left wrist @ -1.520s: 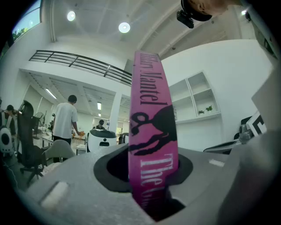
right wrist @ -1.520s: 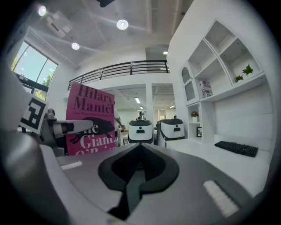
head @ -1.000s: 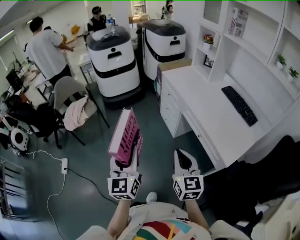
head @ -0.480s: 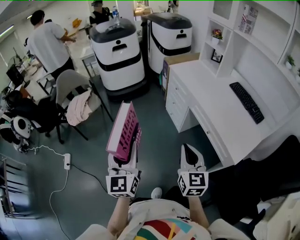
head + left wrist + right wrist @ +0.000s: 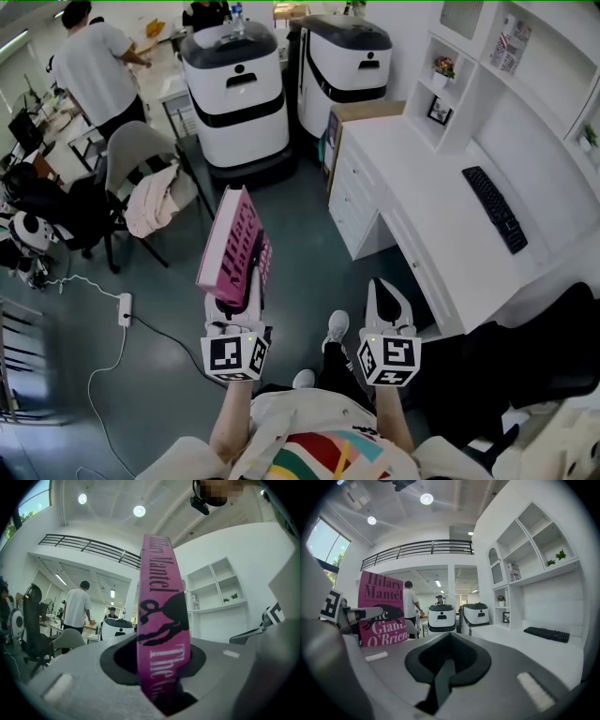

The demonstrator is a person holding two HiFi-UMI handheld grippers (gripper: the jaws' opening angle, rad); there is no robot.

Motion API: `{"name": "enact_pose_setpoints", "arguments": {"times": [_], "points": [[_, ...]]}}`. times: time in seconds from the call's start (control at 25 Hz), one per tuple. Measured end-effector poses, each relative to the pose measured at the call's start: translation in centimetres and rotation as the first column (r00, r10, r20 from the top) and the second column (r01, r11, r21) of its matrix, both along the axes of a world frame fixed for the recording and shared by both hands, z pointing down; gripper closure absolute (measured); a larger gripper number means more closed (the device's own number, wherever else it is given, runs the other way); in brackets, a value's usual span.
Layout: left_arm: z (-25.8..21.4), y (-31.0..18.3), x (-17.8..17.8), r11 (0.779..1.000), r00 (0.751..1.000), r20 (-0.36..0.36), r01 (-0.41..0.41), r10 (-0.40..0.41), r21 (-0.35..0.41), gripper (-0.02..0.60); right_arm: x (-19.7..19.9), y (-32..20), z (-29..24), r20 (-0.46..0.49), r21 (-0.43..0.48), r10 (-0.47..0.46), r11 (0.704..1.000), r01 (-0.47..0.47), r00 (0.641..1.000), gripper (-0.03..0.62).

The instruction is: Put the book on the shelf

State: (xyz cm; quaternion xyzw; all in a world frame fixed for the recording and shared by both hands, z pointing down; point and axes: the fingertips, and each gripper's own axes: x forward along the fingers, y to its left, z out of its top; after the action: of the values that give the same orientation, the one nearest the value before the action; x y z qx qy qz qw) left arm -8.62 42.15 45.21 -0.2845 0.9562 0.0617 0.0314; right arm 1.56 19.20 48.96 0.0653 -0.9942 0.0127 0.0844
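Left gripper (image 5: 234, 302) is pinching the pink paperback book (image 5: 230, 246) upright by its bottom edge, likely light, stiff, but top-heavy there; right gripper (image 5: 387, 298) is hanging pressed together, empty.

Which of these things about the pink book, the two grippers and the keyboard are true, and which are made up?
1. The left gripper holds the pink book. True.
2. The right gripper holds something too. False: its jaws are together on nothing.
3. The book is on the shelf. False: it is in the left gripper over the floor, away from the shelf.
4. The keyboard lies on the white desk. True.
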Motion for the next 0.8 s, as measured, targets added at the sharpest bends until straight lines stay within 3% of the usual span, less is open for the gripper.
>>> {"name": "enact_pose_setpoints", "arguments": {"times": [0.24,0.56,0.8], "points": [[0.7,-0.6,-0.6,1.000,1.000,-0.020,0.010,-0.010,-0.018,0.442,-2.5,1.1,0.1,0.011,-0.007,-0.072,0.997,0.072,0.997,0.591],[1.2,-0.9,-3.5,0.995,0.995,-0.027,0.093,-0.094,-0.036,0.442,-6.0,0.0,1.6,-0.019,-0.034,-0.135,0.990,0.134,0.991,0.591],[0.2,-3.4,-6.7,0.995,0.995,-0.022,0.100,-0.100,-0.016,0.441,-9.4,-4.2,-0.6,0.039,-0.024,-0.110,0.994,0.111,0.993,0.591]]}}
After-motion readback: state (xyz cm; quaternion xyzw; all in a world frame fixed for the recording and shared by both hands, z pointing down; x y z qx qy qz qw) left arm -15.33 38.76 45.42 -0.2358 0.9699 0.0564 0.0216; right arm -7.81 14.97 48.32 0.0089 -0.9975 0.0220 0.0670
